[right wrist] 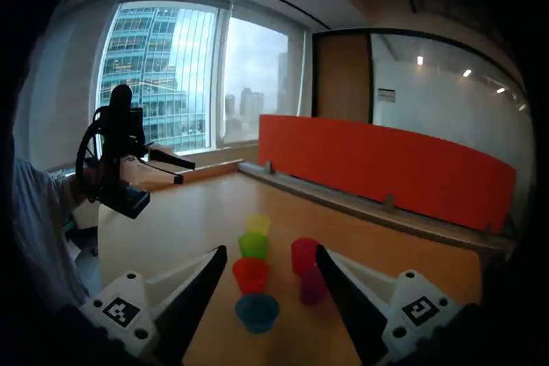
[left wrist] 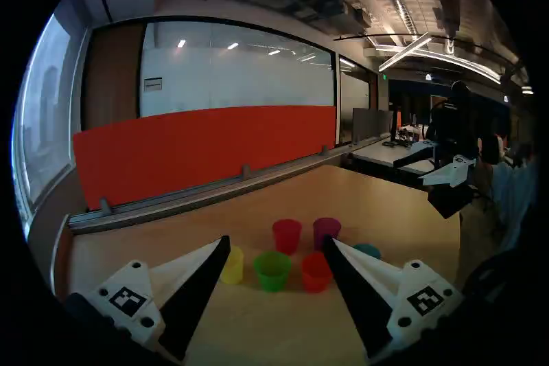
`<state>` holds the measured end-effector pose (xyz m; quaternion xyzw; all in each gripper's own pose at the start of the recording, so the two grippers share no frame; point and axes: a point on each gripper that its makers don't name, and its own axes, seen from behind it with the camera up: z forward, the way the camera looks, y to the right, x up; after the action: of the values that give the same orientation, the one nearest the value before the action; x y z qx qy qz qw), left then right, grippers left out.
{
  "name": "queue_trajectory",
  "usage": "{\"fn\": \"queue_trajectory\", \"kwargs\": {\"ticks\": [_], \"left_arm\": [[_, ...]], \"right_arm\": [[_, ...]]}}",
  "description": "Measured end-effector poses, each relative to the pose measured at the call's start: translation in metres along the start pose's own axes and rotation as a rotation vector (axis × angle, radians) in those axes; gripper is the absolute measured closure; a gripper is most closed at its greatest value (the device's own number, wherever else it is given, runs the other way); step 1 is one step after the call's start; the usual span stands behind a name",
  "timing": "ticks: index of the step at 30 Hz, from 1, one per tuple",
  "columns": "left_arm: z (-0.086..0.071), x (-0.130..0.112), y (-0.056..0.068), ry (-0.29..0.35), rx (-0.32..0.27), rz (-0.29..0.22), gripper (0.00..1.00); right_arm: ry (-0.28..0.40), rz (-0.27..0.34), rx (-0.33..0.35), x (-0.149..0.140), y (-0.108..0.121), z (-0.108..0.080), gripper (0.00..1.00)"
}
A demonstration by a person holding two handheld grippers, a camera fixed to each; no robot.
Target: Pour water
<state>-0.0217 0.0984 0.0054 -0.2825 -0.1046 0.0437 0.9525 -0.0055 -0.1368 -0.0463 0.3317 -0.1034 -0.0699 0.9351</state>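
My left claw (left wrist: 276, 240) is spread wide with nothing between its fingers. Past its tips, six small plastic cups stand on the wooden desk (left wrist: 384, 208). In the left gripper view the nearer row runs yellow cup (left wrist: 233, 264), green cup (left wrist: 272, 270), orange cup (left wrist: 316, 271), close together side by side. Behind them stand the pink cup (left wrist: 287, 235) and the purple cup (left wrist: 326, 231), also close together. The blue cup (left wrist: 367, 250) sits off to the right, partly hidden by the claw's right finger, which also covers the lower edge of the purple one. All are upright. I cannot tell from here whether any of them holds water.

My right claw (right wrist: 270, 249) is equally wide open and grips nothing. From its side the same group lies ahead between its fingers: yellow farthest, then green, orange, and blue nearest in one line, with pink and purple in a second line to the right. The purple cup is just beside that claw's right finger.

An orange partition (left wrist: 206, 146) runs along the far edge of the desk. In the right gripper view a tall window (right wrist: 165, 91) looks out on city towers. At the left of that view I see the left claw held above the desk edge, with a pale sleeve (right wrist: 34, 229) beside it. In the left gripper view the right claw hangs above the desk's far right edge.
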Motion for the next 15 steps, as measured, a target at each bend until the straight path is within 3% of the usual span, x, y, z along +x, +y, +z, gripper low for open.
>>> {"fn": "queue_trajectory", "kwargs": {"ticks": [15], "left_arm": [[0.023,-0.043,0.002,-0.095,-0.026,0.034,0.00]], "right_arm": [[-0.115,-0.026,0.009,-0.057,0.000,0.013,0.00]]}}
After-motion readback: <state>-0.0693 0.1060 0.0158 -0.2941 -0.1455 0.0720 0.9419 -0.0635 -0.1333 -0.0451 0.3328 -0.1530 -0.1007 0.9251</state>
